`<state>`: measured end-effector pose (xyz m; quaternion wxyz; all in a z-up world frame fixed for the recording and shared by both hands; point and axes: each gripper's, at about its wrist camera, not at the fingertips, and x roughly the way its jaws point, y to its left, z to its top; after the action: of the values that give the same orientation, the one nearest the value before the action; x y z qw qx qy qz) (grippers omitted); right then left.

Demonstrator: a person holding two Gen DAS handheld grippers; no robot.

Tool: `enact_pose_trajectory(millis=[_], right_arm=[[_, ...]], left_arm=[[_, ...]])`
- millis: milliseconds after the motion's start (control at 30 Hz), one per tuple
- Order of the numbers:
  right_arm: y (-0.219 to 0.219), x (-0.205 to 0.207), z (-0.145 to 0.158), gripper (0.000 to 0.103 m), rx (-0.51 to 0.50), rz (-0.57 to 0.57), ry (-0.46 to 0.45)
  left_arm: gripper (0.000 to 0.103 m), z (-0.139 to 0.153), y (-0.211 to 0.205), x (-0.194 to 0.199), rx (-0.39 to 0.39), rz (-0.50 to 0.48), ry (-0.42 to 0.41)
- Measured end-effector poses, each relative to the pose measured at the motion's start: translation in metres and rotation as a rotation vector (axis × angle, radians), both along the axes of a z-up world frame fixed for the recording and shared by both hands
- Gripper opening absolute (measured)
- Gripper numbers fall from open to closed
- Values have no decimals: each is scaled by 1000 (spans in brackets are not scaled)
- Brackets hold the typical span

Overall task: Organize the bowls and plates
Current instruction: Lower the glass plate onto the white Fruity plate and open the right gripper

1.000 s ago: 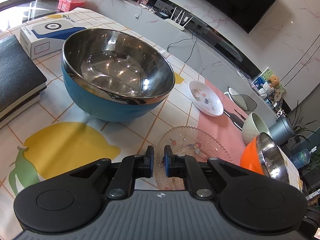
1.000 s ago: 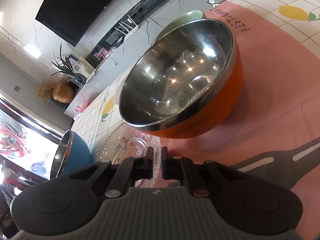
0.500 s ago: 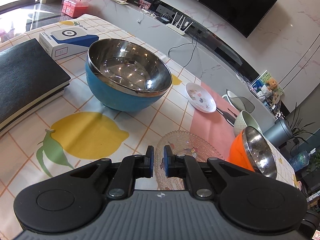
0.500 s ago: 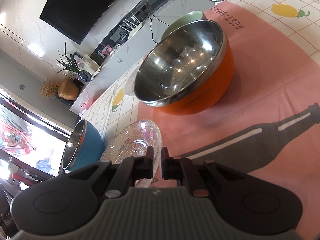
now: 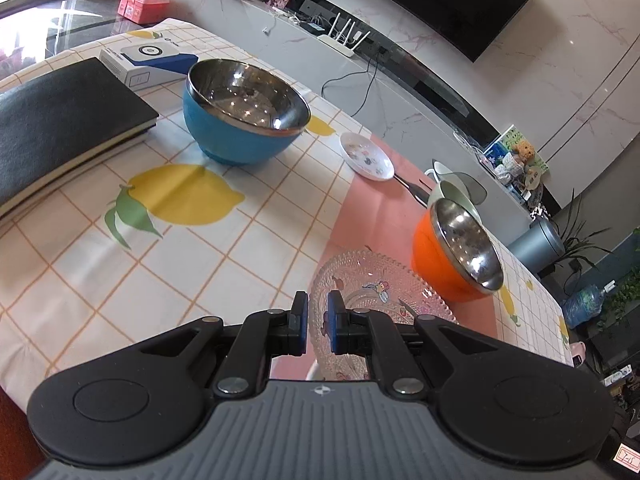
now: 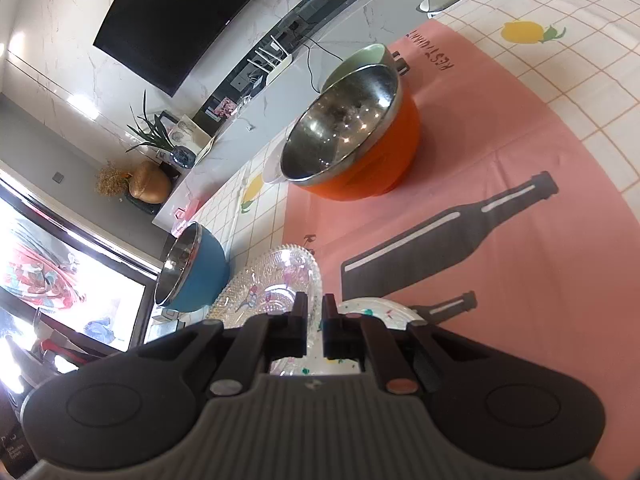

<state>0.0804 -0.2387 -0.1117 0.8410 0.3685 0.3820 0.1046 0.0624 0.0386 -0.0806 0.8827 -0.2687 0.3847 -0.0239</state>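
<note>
Two grippers are hovering above the table: we are keeping the left gripper [image 5: 317, 320] and the right gripper [image 6: 315, 320] nearly closed, each with a narrow gap and holding nothing. Just beyond them the glass plate [image 5: 376, 292] is lying flat. Farther, the orange bowl [image 6: 356, 152] and blue bowl [image 5: 244, 114] are standing upright, mouths facing up, well apart. The small white plate [image 5: 366, 157] is lying beyond.

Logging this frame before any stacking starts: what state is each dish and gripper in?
Blue bowl: upright, empty.
Orange bowl: upright, empty.
Glass plate: flat on cloth.
Small white plate: flat, alone.
Left gripper: nearly closed, empty.
Right gripper: nearly closed, empty.
</note>
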Motion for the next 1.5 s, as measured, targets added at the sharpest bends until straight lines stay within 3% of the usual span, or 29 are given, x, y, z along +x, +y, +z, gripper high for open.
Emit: enact_pose_trajectory(millis=[567, 1500], right_arm=[[-34, -65, -10, 4, -52, -33, 27], [-16, -44, -15, 6, -181, -5, 14]], left_arm=[[10, -18, -33, -44, 26, -102, 52], [10, -23, -37, -25, 97, -106, 59]])
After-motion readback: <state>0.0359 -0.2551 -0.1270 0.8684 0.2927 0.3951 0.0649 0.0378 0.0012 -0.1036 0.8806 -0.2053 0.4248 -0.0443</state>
